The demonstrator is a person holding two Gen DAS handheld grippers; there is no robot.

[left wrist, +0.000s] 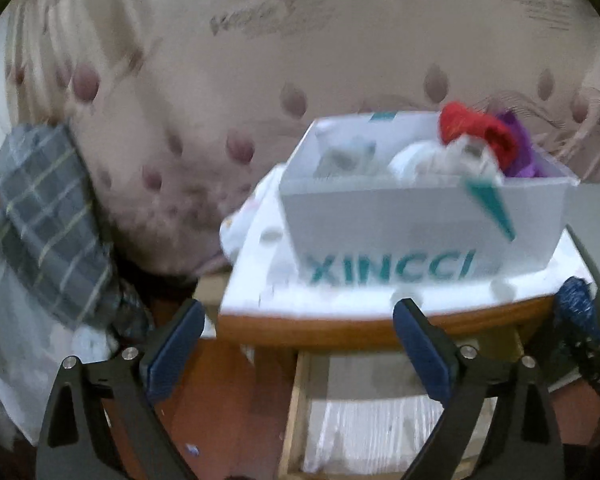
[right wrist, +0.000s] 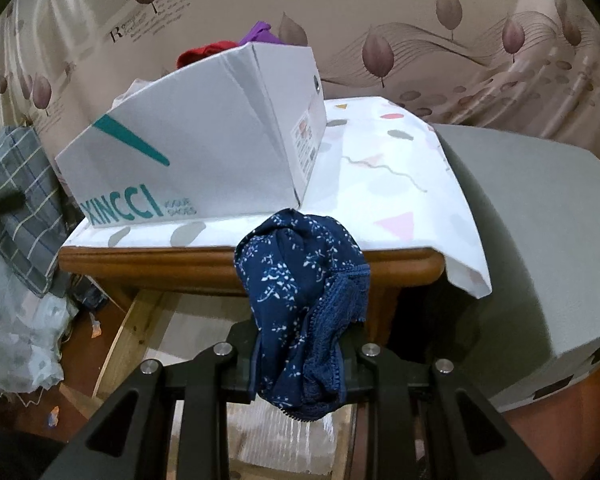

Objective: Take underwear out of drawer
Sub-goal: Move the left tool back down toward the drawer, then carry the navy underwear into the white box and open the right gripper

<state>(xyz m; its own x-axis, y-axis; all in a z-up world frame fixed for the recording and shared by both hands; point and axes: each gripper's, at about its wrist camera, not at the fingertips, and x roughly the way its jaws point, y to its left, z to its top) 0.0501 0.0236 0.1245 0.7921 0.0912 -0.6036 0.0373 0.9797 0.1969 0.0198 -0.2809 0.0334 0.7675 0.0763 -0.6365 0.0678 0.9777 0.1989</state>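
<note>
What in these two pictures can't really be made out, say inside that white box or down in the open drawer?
- White box, right wrist view: its tall side hides all contents but red and purple tips.
- Box contents, left wrist view: blur leaves the pale items unidentifiable.
- Drawer, both views: cut off by the bottom edge and gripper bodies.
- Right gripper: the blue floral underwear covers its pads.

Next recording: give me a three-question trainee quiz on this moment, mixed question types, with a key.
1. True or false: the right hand-held gripper is empty.
2. The white box stands on: A) the floor, B) the cloth-covered table, C) the open drawer.
3. Name the colour of the underwear the right hand-held gripper holds.

Key: 1 false; 2 B; 3 navy blue with white floral print.
</note>
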